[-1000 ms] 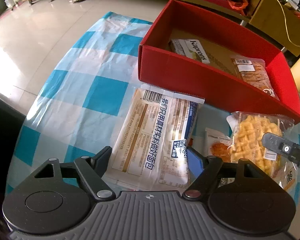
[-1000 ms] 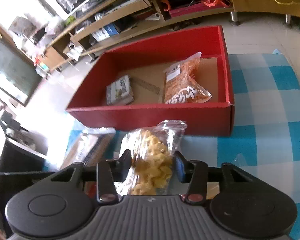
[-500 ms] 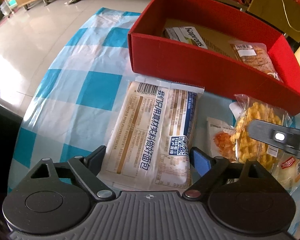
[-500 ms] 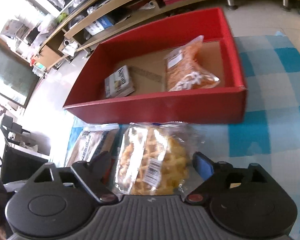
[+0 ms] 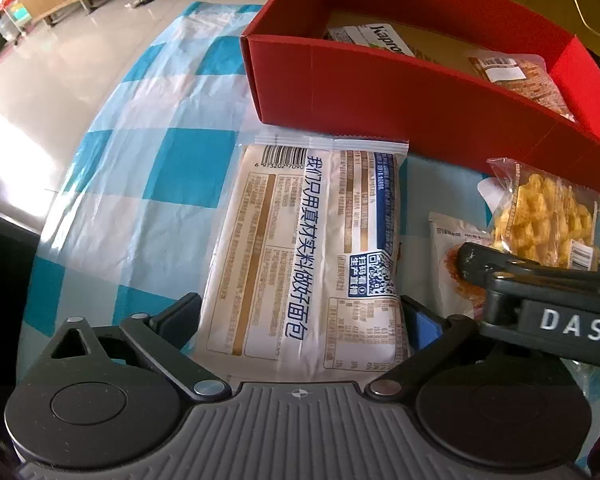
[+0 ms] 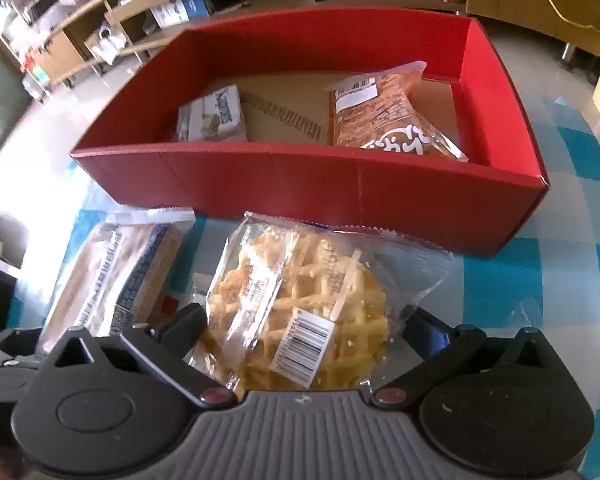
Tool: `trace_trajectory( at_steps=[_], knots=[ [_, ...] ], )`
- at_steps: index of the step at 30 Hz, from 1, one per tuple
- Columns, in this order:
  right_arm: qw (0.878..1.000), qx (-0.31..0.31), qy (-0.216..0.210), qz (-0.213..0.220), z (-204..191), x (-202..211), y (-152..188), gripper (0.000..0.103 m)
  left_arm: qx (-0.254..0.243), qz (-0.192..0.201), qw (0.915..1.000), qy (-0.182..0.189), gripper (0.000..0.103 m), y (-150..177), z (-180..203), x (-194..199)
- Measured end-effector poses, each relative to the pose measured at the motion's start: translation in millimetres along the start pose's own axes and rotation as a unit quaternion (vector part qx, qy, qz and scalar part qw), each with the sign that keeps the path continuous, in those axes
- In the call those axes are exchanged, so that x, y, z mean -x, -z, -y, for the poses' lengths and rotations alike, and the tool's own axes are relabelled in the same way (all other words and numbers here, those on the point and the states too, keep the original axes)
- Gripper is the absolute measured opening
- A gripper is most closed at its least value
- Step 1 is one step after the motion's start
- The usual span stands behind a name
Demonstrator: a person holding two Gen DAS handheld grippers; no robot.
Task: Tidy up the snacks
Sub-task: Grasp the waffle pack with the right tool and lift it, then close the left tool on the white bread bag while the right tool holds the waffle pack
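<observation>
Two snack packs [image 6: 392, 120] inside the red box [image 6: 300, 188].

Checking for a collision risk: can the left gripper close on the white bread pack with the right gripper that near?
Probably yes. The left gripper is open with a finger on either side of the white bread pack, nothing between. The right gripper sits apart, around the waffle bag. It crosses only the left view's right edge.

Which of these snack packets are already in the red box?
Two: the white Kaprons packet and the orange-brown bag lie inside the box. The bread pack, waffle bag and small pouch lie outside on the cloth.
</observation>
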State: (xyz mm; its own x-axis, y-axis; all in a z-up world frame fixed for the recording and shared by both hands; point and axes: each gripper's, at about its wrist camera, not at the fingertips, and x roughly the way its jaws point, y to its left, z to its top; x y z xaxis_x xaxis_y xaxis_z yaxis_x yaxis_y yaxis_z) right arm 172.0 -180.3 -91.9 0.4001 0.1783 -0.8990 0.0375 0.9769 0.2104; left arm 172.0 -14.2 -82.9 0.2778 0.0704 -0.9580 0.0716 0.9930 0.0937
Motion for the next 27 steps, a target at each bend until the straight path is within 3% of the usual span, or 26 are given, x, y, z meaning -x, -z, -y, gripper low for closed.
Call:
trace_trajectory(
  at_steps=[3,7,9,13,27],
  knots=[
    [1.000,0.019,0.016,-0.018,-6.9,-5.6,-5.5,0.102,0.002,-0.001,1.0000,0.001,0.103,-0.3,-0.7,-0.8],
    [0.999,0.002,-0.003,0.035,2.2,-1.4,4.2,0.101,0.003,0.001,1.0000,0.006,0.101,-0.5,-1.6,-0.4],
    [0.999,0.005,-0.005,0.036,5.1,3.0,4.3,0.086,0.004,0.007,0.9997,0.023,0.087,-0.5,-0.9,4.6],
    [0.999,-0.010,-0.010,0.034,17.6,15.7,6.0,0.078,0.006,0.003,0.9997,0.023,0.086,-1.0,0.4,6.0],
    [0.998,0.003,-0.016,0.066,16.6,79.3,12.5,0.076,0.029,0.010,0.9957,0.088,0.084,7.4,-9.4,47.9]
  ],
)
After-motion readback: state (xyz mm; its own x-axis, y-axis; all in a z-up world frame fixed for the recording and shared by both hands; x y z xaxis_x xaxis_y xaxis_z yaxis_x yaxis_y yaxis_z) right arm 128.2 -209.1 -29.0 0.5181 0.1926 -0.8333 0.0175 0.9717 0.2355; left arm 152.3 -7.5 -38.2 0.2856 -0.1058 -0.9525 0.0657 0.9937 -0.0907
